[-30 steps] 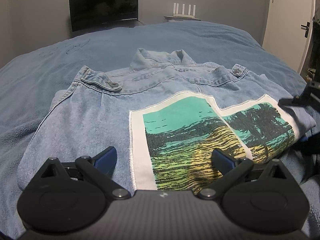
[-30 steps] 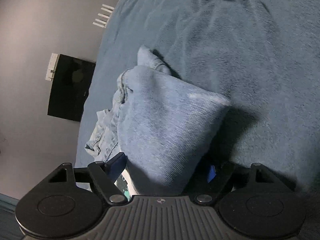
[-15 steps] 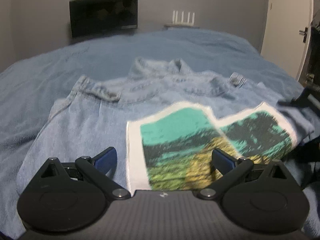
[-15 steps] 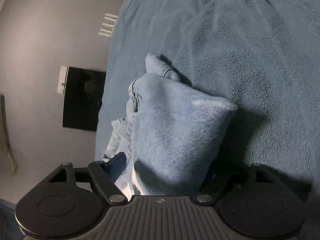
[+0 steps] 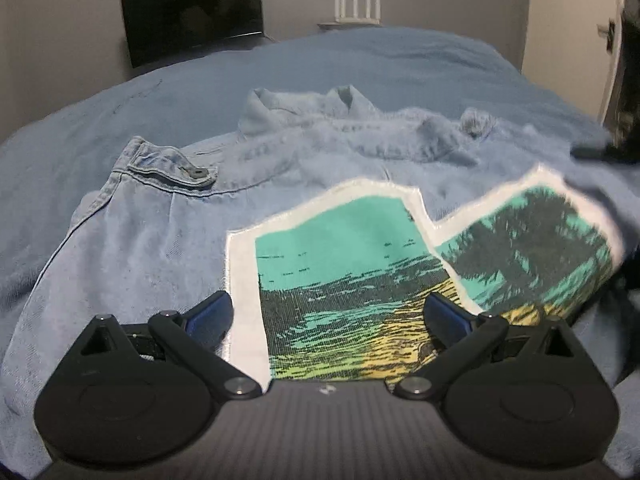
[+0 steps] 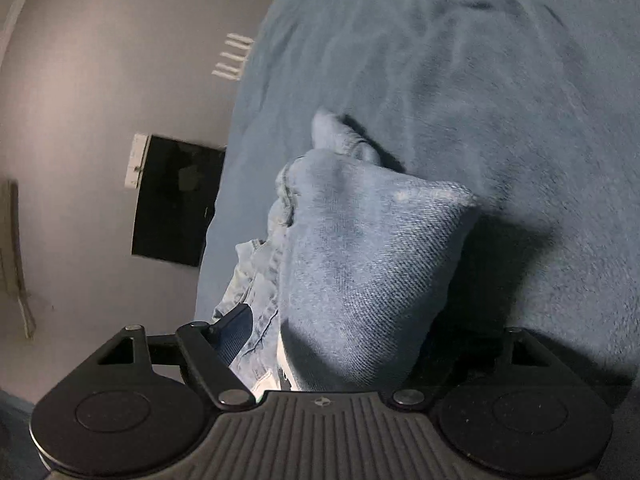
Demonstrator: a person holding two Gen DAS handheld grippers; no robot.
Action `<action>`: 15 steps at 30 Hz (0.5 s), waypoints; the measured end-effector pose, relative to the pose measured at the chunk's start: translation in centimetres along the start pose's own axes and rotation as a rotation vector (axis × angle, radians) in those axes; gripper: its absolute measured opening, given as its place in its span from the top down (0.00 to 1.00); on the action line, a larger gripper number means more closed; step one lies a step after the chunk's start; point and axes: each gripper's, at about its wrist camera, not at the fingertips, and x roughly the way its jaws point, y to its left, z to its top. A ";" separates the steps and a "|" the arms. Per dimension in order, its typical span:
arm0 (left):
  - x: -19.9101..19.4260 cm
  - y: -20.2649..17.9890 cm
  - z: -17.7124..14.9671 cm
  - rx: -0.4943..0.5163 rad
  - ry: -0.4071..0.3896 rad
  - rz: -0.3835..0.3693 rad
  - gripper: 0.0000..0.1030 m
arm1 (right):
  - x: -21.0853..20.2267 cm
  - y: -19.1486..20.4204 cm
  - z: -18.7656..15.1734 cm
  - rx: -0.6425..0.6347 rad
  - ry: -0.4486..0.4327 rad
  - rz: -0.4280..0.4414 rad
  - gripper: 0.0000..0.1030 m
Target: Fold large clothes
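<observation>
Grey walls, a dark screen (image 5: 192, 12) and a white router (image 5: 357, 9) stand behind a wide bed (image 5: 400, 64) under a blue blanket. On the middle of the bed lies the denim jacket (image 5: 132, 248), back up, its collar toward the far edge and a printed beach patch (image 5: 348, 280) toward the near edge.

The left claw (image 5: 326, 314) hovers low over the near hem with its jaws wide apart, the patch between them but no pad pressing on it. The right claw (image 6: 332, 344) is at the jacket's side nearest the bed's right edge; its jaws are spread too, with a raised fold of denim (image 6: 372, 264) bulging between them. Its far finger is hidden in shadow, so a true grip cannot be confirmed.

This looks like the side fold being set up. Next, each claw likely needs to pinch its edge firmly before carrying it across.
</observation>
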 end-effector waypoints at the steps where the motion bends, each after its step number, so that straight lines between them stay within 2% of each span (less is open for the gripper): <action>1: 0.2 -0.4 -0.1 0.026 0.004 0.016 0.01 | -0.1 0.4 -0.2 -0.025 -0.005 0.003 0.21; 3: 0.3 -0.7 -0.2 0.041 0.002 0.026 0.00 | -0.6 0.5 -0.2 -0.022 -0.010 0.018 0.21; 6: 0.4 -0.3 -0.3 0.022 -0.001 0.009 0.00 | -0.9 -1.6 0.4 0.112 -0.028 0.030 0.24; 7: 0.4 -0.3 -0.4 0.020 -0.002 0.007 0.00 | -1.1 -1.7 0.5 0.106 -0.045 0.014 0.25; 9: 0.3 -0.4 -0.4 0.021 -0.005 0.009 0.00 | -1.0 -0.6 0.3 0.012 -0.062 -0.019 0.26; 13: 0.2 -0.3 -0.3 0.007 -0.006 0.003 0.00 | -1.2 3.2 -1.9 -0.317 -0.104 -0.080 0.26; 15: 0.2 -0.2 -0.3 0.003 -0.006 -0.001 0.00 | -1.6 3.7 -2.4 -0.358 -0.118 -0.076 0.26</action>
